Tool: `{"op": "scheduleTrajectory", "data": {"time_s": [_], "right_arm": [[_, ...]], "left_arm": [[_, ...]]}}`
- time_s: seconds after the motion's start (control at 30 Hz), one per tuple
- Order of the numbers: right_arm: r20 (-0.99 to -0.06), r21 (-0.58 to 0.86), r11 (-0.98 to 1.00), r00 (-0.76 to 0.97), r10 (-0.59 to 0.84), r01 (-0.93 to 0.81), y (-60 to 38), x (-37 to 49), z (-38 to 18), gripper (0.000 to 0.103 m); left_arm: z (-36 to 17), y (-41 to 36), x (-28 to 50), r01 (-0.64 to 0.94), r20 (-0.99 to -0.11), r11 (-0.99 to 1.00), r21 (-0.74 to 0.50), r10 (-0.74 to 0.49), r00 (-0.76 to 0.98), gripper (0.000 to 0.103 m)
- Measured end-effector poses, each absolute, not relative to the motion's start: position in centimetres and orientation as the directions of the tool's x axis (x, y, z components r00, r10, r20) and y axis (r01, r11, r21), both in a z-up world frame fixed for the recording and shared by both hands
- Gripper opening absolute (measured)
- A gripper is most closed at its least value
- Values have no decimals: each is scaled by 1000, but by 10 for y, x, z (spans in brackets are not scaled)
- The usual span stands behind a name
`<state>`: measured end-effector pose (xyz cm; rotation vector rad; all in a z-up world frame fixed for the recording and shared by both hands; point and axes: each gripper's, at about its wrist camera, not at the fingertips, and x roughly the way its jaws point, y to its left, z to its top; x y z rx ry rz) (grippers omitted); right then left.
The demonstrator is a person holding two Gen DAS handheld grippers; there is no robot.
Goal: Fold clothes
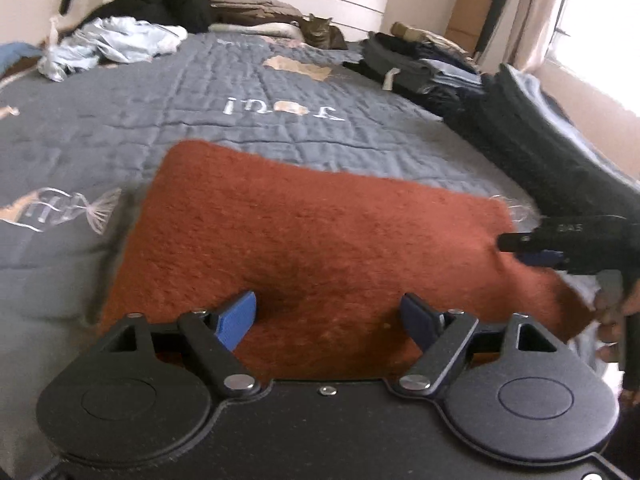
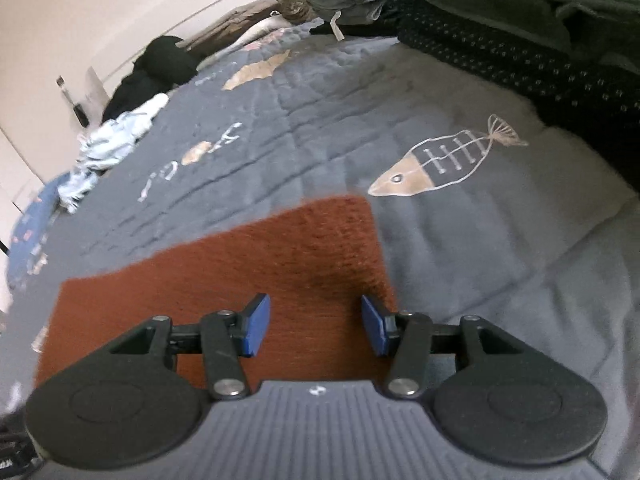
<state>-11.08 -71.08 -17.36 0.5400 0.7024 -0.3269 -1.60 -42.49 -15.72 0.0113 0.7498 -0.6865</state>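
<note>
A rust-orange fuzzy garment (image 1: 304, 236) lies folded flat as a rectangle on the grey quilt (image 1: 200, 92). My left gripper (image 1: 330, 318) hovers open just over its near edge, blue pads spread wide with nothing between them. My right gripper (image 2: 316, 326) is open too, above the near right part of the same garment (image 2: 280, 252). In the left wrist view the right gripper (image 1: 532, 248) reaches in from the right at the garment's right edge, held by a hand (image 1: 612, 320).
Stacks of folded dark clothes (image 1: 440, 76) line the bed's right side. A crumpled light-blue and white pile (image 1: 116, 40) and a black garment (image 1: 160, 0) lie at the far left. A tabby cat (image 1: 320, 32) rests by the headboard. A fish drawing (image 2: 444, 160) marks the quilt.
</note>
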Motion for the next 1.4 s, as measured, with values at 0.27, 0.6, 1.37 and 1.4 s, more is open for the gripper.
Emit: {"op": "scheduleTrajectory", "data": {"time_s": [0.27,0.6,1.37,1.4], "right_arm": [[-665,333,832,736,-126,443,-703,-136,-155,51],[-557,460,839,830,19,290,-663,-158,-131,52],[-634,497,752,773,-25,432,-681,-173,-161,52],[-637,479,757,769,-47,444,-682,-178,-161,52]], "left_arm": [[-136,-390,-7,516,-524,732,-444,-680,513,78],[-141,-401,-2,499,-497,645,-579,-764,411,80],[-147,-396,4,456,-534,674,-581,-738,412,83],[-146,-394,5,446,-534,677,-585,-736,417,83]]}}
